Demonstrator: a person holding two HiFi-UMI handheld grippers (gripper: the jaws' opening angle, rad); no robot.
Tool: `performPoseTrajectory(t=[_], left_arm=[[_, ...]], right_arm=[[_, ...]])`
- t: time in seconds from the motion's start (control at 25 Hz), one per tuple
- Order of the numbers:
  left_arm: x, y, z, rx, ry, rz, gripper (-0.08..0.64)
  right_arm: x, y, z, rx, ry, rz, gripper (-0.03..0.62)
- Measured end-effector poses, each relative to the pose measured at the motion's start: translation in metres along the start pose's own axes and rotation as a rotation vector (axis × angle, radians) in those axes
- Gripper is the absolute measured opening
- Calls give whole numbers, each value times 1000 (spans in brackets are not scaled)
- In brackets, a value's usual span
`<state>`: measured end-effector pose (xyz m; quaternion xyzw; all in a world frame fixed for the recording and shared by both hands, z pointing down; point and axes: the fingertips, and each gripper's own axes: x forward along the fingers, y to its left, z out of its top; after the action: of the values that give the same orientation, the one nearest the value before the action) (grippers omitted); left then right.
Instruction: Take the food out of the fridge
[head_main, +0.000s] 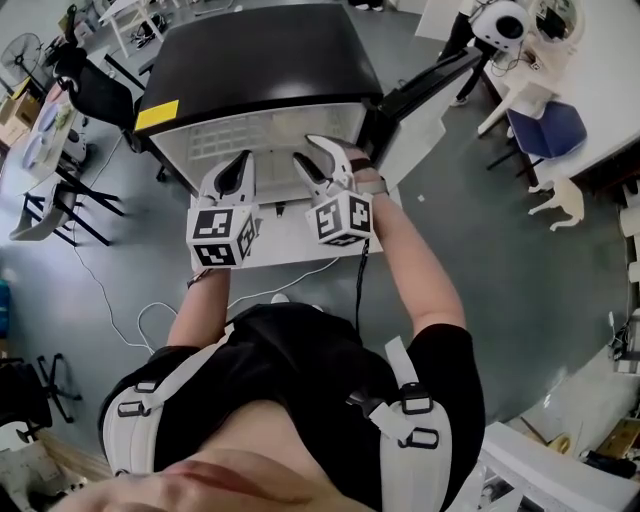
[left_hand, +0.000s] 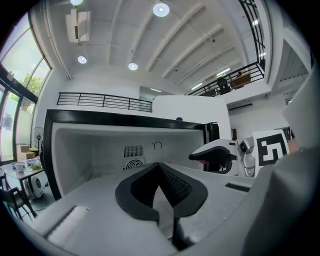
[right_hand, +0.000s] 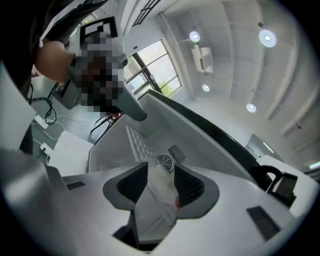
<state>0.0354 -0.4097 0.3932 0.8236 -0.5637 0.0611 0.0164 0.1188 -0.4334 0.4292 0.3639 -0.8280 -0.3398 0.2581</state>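
Note:
A small fridge (head_main: 260, 60) with a black top stands open in front of me. Its white inside (head_main: 270, 135) shows a back wall with a round fan vent (left_hand: 134, 163), and I see no food in it. My left gripper (head_main: 232, 180) is at the left of the opening, its pads meeting at the tip (left_hand: 159, 165). To its right, my right gripper (head_main: 318, 160) is open at the mouth of the fridge. Between its pads (right_hand: 189, 184) lies something pale and translucent (right_hand: 162, 192) with a red speck; I cannot tell what it is. The right gripper (left_hand: 216, 152) also shows in the left gripper view.
The black fridge door (head_main: 430, 85) swings out to the right. A white flat surface (head_main: 290, 250) lies under the grippers. A white cable (head_main: 120, 320) trails on the grey floor. Dark chairs (head_main: 60, 205) stand left; a white desk (head_main: 600, 70) and blue chair (head_main: 548, 130) stand right.

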Motion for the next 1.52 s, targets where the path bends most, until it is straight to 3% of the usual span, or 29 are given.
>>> performPoseTrajectory(t=[0.2,0.92,1.24,1.28,1.32,1.52], left_arm=[[0,4,-3,-3,8,-4,3],[-11,20,-6,4,10,10,3],[-15,20,-8,1,14,13,3],[-15,20,-9,1,16,13,3],[-15,20,-10,0,17,12,3],[-16,16,-12,-1,19,2,3]], right_arm=[[20,8,-17,-161,140,44,149],[73,32,-59,-322,422,189,149],[67,37,-61,-369,422,191,139],[64,36,-58,-375,411,182,117],[61,35,-55,-388,402,173,53],[48,34,-49,-462,381,157,36]])
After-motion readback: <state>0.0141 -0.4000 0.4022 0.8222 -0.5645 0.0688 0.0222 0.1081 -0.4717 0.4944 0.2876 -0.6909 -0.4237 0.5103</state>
